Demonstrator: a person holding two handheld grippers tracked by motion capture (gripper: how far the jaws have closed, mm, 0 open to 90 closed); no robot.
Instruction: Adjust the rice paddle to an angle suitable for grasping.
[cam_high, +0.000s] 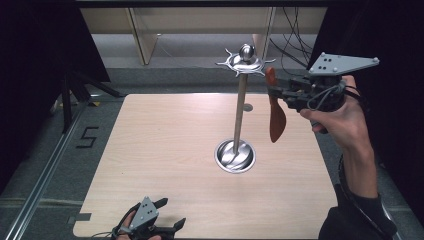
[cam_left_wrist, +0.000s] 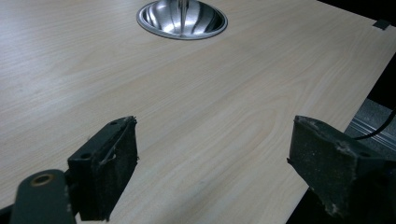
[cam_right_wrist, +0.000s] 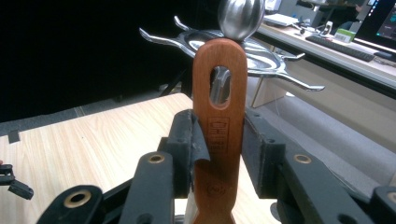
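The right hand (cam_high: 340, 117) is raised well above the table (cam_high: 165, 150), forearm sloping up from the lower right, wrist bent so the right gripper (cam_high: 274, 91) points level toward the metal stand (cam_high: 241, 105). Its jaws are clamped on the handle of a wooden spatula (cam_right_wrist: 219, 130), which hangs blade-down below the gripper, its slotted top end just in front of the stand's hooked crown (cam_right_wrist: 243, 46). The left gripper (cam_left_wrist: 212, 163) lies low near the table's near edge, jaws spread wide with nothing between them, the stand's round base (cam_left_wrist: 182, 18) well ahead of it.
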